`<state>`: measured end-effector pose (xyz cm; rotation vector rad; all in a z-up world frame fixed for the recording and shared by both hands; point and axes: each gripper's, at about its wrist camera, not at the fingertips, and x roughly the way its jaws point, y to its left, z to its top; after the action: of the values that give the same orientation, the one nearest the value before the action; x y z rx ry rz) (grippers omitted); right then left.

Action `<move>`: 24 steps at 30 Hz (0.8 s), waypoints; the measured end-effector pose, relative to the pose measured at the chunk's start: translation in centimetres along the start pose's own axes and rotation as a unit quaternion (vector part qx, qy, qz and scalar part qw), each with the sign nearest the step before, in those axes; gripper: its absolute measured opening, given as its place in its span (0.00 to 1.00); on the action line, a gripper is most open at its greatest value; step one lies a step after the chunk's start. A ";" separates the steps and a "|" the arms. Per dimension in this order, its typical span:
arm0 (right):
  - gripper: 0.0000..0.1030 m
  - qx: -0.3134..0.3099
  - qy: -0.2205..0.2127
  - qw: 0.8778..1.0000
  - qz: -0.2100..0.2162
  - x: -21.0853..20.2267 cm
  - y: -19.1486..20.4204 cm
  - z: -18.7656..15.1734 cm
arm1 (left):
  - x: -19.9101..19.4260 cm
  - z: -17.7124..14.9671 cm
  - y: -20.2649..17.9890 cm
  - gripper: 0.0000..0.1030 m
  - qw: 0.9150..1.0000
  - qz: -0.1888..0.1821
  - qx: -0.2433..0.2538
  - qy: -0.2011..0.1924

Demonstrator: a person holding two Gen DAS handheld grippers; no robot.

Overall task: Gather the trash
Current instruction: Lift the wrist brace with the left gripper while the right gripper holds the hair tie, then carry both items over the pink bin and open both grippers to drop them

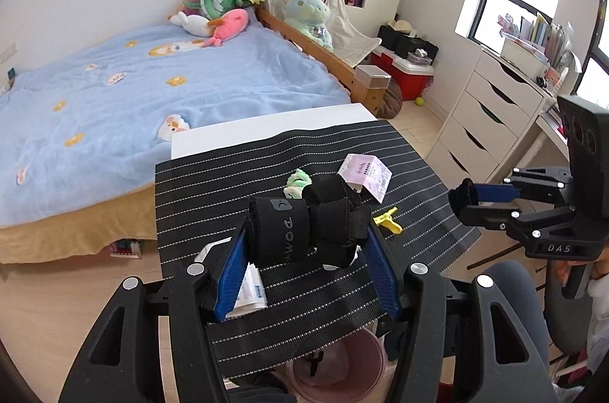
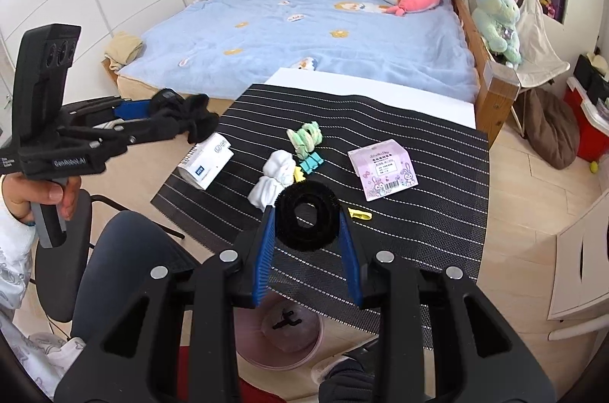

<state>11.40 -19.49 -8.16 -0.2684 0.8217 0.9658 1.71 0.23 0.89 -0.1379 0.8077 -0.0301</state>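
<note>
Strap: black bundle clamped in left gripper, above the mat.
Roll: black hook-tape coil pinched in right gripper.
Mat: pink packet, white box, socks.
Below: pink bin.

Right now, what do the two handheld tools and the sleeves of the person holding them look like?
Both are black plastic frames with silver round bolts and blue ribbed finger pads. The left tool bears white lettering on its side, a grey handle and a black upright block with three round holes. The right tool reads DAS in white and carries the same kind of block. The sleeve at the left hand is white with a faint print.
</note>
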 end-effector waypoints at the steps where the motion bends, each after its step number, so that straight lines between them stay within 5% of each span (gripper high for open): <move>1: 0.31 -0.002 -0.001 1.000 0.001 -0.2 0.1 0.0 | -0.2 -0.1 -0.2 0.55 1.000 0.000 0.003 0.000; 24: 0.31 -0.044 0.013 0.998 0.033 -3.5 5.2 -4.0 | -4.3 -4.8 -3.2 0.55 1.000 -0.020 0.020 0.002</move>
<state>4.07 -20.91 -7.54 -0.3315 0.8177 1.0632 -4.69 -3.12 1.13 -0.1170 0.8071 -0.0839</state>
